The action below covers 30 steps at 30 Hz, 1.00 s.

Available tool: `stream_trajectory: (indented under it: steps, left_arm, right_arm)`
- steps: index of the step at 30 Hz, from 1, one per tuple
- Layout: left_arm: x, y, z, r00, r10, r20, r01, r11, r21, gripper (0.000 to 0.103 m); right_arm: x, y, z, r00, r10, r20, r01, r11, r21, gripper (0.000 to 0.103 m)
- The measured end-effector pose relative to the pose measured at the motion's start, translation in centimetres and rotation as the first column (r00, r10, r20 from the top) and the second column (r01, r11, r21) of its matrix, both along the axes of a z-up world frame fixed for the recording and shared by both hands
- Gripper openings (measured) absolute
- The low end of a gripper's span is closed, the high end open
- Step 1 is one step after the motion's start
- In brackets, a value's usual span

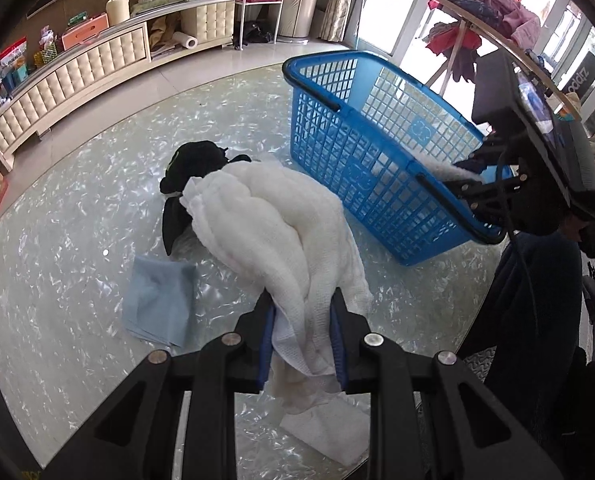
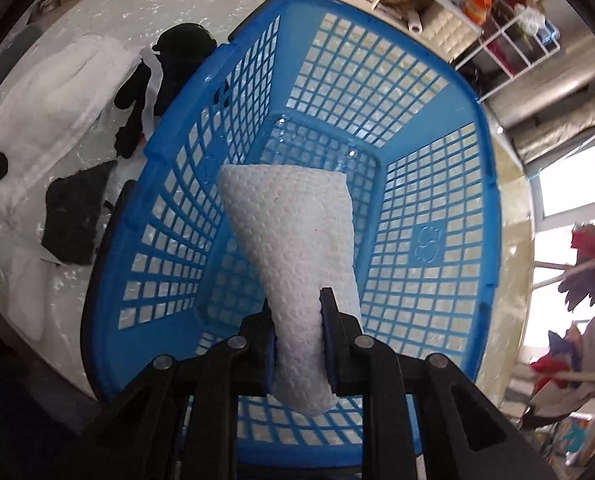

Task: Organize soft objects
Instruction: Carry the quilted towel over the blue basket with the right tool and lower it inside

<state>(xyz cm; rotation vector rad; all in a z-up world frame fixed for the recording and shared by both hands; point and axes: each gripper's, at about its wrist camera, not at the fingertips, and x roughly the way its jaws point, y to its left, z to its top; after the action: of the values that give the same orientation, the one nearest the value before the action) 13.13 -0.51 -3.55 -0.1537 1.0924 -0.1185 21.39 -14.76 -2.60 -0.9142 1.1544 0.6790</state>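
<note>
My left gripper [image 1: 302, 300] is shut on a white gauze cloth [image 1: 273, 216] that drapes forward over the glass table [image 1: 57, 280]. Behind the cloth lies a black garment [image 1: 195, 162]. A light blue cloth [image 1: 159, 300] lies flat on the table to the left. My right gripper [image 2: 297, 300] is shut on a folded white embossed towel [image 2: 293, 232] and holds it inside the blue plastic basket [image 2: 429, 240], above its floor. The basket also shows in the left wrist view [image 1: 377, 140], with my right gripper [image 1: 473, 168] over its near right end.
In the right wrist view the white gauze cloth [image 2: 49, 96], the black garment [image 2: 169, 64] and a dark pad [image 2: 75, 216] lie left of the basket. A white paper [image 1: 325, 432] lies under my left gripper. A cream cabinet [image 1: 77, 68] and a clothes rack [image 1: 489, 4] stand beyond the table.
</note>
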Motion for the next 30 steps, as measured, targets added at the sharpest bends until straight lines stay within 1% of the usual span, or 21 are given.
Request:
stream_trajectory:
  steps: [6, 10, 11, 12, 14, 16, 17, 18, 19, 21, 27, 30]
  left_arm:
    - [-0.1, 0.0, 0.2, 1.000, -0.003, 0.008, 0.003, 1.000, -0.003, 0.022]
    - [-0.2, 0.0, 0.3, 1.000, -0.001, 0.016, 0.001, 1.000, -0.005, 0.022]
    - [-0.2, 0.0, 0.4, 1.000, -0.002, 0.016, 0.002, 1.000, 0.000, 0.022]
    - [-0.2, 0.0, 0.3, 1.000, -0.001, 0.016, 0.001, 1.000, 0.005, 0.022]
    - [-0.1, 0.0, 0.1, 1.000, -0.001, 0.011, 0.000, 1.000, 0.009, 0.022]
    - [-0.1, -0.1, 0.1, 1.000, -0.001, 0.009, 0.001, 1.000, 0.012, 0.022]
    - [-0.1, -0.1, 0.1, 1.000, -0.002, 0.009, 0.002, 1.000, 0.012, 0.022]
    - [-0.1, -0.1, 0.1, 1.000, -0.002, 0.010, 0.002, 1.000, 0.012, 0.022]
    - [-0.1, -0.1, 0.1, 1.000, -0.002, 0.010, 0.002, 1.000, 0.012, 0.022]
    - [-0.1, -0.2, 0.1, 1.000, -0.003, 0.012, 0.002, 1.000, 0.011, 0.022]
    - [-0.2, -0.3, 0.4, 1.000, -0.006, 0.023, 0.006, 1.000, 0.014, 0.022]
    - [-0.3, -0.6, 0.6, 1.000, -0.013, 0.026, 0.012, 1.000, 0.020, 0.022]
  right_arm:
    - [-0.1, 0.7, 0.3, 1.000, -0.009, -0.008, 0.009, 1.000, -0.010, 0.020]
    - [0.1, 0.8, -0.1, 1.000, -0.024, -0.009, 0.024, 1.000, -0.009, 0.028]
    - [0.2, 0.8, 0.0, 1.000, -0.029, -0.002, 0.029, 1.000, -0.012, 0.034]
    - [0.1, 0.7, -0.1, 0.999, -0.034, 0.006, 0.034, 0.999, -0.014, 0.043]
    - [0.6, 0.5, -0.2, 0.999, -0.047, 0.016, 0.047, 0.999, -0.016, 0.052]
    - [0.9, -0.1, -0.2, 0.998, -0.057, 0.002, 0.057, 0.998, -0.008, 0.055]
    - [1.0, -0.2, -0.2, 0.998, -0.063, -0.003, 0.063, 0.998, -0.004, 0.059]
    - [1.1, -0.3, -0.3, 0.998, -0.066, -0.002, 0.066, 0.998, -0.005, 0.065]
    - [1.2, -0.4, -0.3, 0.998, -0.069, 0.002, 0.069, 0.998, -0.006, 0.069]
    - [1.5, -0.8, -0.2, 0.997, -0.077, 0.007, 0.077, 0.997, 0.003, 0.080]
    - [2.2, -1.5, 1.2, 0.994, -0.109, 0.028, 0.108, 0.993, 0.045, 0.089]
    - [2.5, -1.9, 2.0, 0.992, -0.124, 0.034, 0.122, 0.990, 0.070, 0.091]
